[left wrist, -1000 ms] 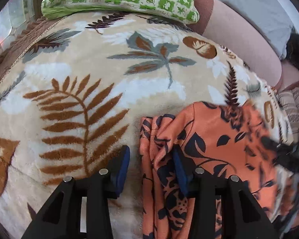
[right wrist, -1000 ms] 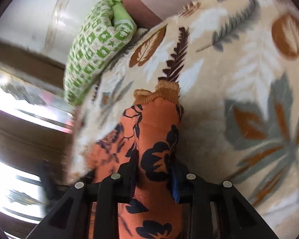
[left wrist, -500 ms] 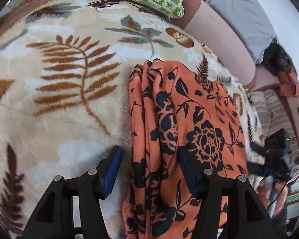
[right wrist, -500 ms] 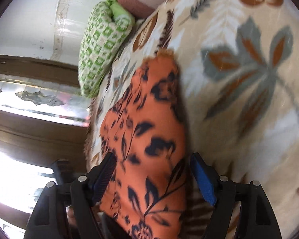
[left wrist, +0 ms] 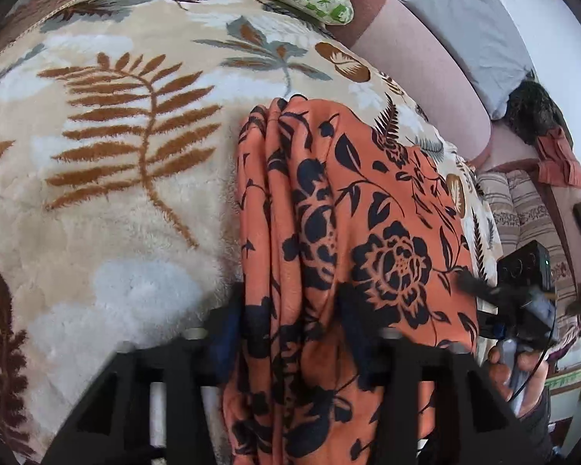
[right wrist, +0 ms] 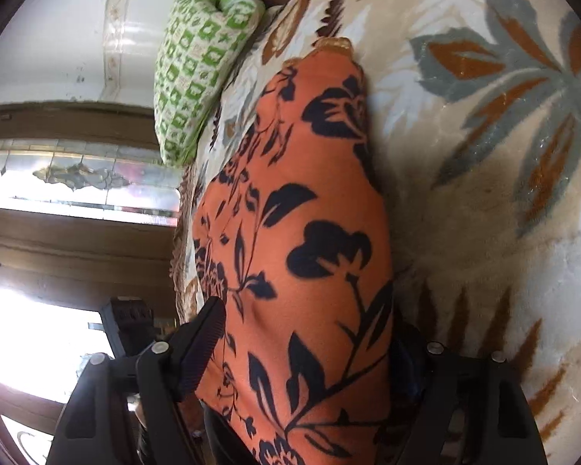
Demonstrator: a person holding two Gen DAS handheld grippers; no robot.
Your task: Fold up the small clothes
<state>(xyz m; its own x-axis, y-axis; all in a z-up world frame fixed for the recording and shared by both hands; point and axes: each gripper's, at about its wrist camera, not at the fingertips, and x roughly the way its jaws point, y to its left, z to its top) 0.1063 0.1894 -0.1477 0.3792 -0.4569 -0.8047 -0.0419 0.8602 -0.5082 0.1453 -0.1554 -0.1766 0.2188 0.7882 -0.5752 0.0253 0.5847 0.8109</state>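
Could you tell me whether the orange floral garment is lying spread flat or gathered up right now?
Gathered: the orange floral garment bunches into lengthwise pleats along its left side on the blanket, not flat.
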